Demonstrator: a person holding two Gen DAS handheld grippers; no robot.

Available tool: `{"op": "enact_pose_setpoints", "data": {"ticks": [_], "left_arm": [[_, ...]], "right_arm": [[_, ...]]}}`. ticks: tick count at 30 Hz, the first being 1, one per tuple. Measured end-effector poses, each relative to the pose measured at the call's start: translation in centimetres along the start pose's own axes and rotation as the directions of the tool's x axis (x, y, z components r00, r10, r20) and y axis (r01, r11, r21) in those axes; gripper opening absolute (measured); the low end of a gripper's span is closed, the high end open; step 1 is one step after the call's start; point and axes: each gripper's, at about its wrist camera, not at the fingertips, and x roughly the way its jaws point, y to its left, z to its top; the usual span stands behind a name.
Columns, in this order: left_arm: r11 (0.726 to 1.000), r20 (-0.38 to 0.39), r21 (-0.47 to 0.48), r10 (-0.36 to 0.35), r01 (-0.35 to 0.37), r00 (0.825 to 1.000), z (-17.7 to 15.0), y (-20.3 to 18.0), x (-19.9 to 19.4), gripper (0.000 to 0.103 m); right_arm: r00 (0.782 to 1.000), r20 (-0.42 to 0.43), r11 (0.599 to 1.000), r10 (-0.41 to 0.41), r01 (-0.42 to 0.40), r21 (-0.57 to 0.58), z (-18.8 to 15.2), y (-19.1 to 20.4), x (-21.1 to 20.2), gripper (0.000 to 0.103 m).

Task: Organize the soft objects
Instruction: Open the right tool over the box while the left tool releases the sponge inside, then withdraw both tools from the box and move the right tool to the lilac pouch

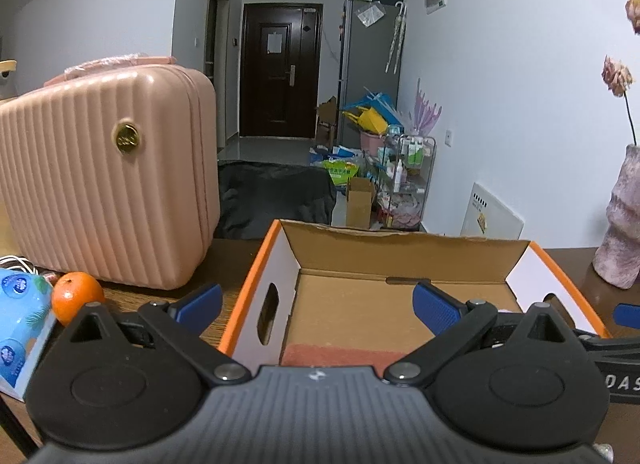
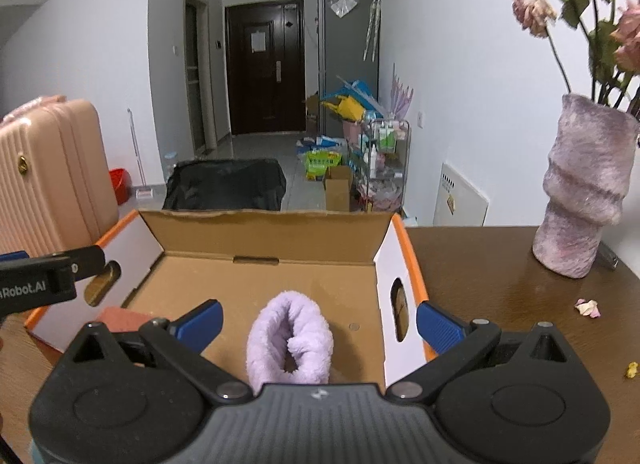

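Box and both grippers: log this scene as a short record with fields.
box: open cardboard box with orange rim, on brown table
in box: lilac fluffy cloth; pink cloth at the near wall
right gripper: open, jaws either side of the lilac cloth, not touching it
left gripper: open, empty, over the box's left wall
beside box: pink case, orange, vase
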Motion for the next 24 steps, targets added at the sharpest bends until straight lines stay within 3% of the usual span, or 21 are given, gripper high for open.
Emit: {"op": "enact_pose_setpoints", "data": {"ticks": [13, 24], "left_arm": [[1.000, 0.062, -0.018, 0.000, 0.001, 0.998, 0.0, 2.4, -4.4, 0.103], [1.000, 0.073, -0.023, 0.000, 0.002, 0.997, -2.3, 3.8, -9.4, 0.103]], "right_arm": [[0.995, 0.101, 0.999, 0.014, -0.011, -0.031, -1.4, -0.1, -6.1, 0.103], [0.983, 0.176, 0.998, 0.047, -0.040, -0.042, -4.8, 0.0, -11.8, 0.103]]}}
